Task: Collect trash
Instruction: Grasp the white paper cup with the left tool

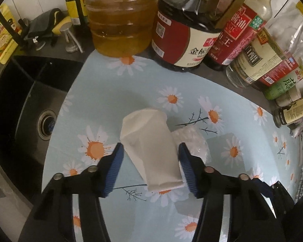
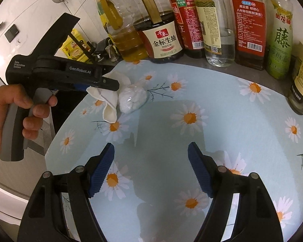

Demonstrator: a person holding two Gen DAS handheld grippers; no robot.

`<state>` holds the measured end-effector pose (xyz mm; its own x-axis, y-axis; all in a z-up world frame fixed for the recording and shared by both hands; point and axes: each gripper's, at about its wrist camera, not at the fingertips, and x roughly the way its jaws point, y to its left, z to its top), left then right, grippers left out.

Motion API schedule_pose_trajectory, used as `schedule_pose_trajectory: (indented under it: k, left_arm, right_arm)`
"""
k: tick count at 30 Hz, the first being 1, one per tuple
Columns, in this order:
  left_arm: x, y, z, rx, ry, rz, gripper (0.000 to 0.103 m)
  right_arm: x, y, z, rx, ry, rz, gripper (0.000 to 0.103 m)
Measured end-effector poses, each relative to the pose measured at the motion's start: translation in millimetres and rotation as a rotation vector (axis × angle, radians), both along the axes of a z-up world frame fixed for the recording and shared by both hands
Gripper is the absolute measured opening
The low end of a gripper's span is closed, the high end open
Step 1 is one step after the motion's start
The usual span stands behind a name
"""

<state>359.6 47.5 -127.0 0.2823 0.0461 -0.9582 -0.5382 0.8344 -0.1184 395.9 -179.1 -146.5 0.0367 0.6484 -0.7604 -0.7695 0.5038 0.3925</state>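
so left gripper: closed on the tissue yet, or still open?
Open. In the left wrist view the left gripper straddles the white tissue, a visible gap beside the left pad. The tissue looks crumpled, not flat.

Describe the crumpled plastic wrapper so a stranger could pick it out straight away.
Start at the daisy-print mat in front of the row of sauce bottles. Near its sink-side edge lies a white paper cup between the left gripper's fingers. The plastic wrapper lies right beside it: a crinkly, see-through white ball, not smooth paper.
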Motion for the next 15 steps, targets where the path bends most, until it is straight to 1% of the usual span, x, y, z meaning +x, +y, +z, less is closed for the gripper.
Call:
schedule_pose_trajectory:
  k: [1,3,4,5,10,15]
  left_arm:
    - [0.8,-0.3,-1.4,-0.002,0.004,-0.003,0.046]
    - [2.1,-0.1,-2.3,-0.006,0.007,-0.004,0.038]
    - [1.8,0.4,-2.2,-0.009,0.006,-0.001,0.036]
    - [0.8,1.6,-1.6,-0.009,0.0,0.004,0.032]
    - [-6.7,4.3,-0.5,-0.013,-0.018,0.013,0.031]
    - [-19.1,7.0,8.4,-0.016,-0.049,0.03,0.031]
  right_arm:
    - [1.2,-0.4,-0.4,0.001,-0.001,0.0,0.075]
    - [4.2,-0.8,-2.0,0.003,0.003,-0.001,0.075]
    - [5.5,-0.3,-3.1,0.002,0.005,0.0,0.075]
    - [6.8,0.3,-4.1,0.0,0.005,0.002,0.075]
    - [11.8,4.2,-2.3,0.007,0.001,0.018,0.075]
    - [16.0,15.6,-1.6,0.009,0.001,0.04,0.075]
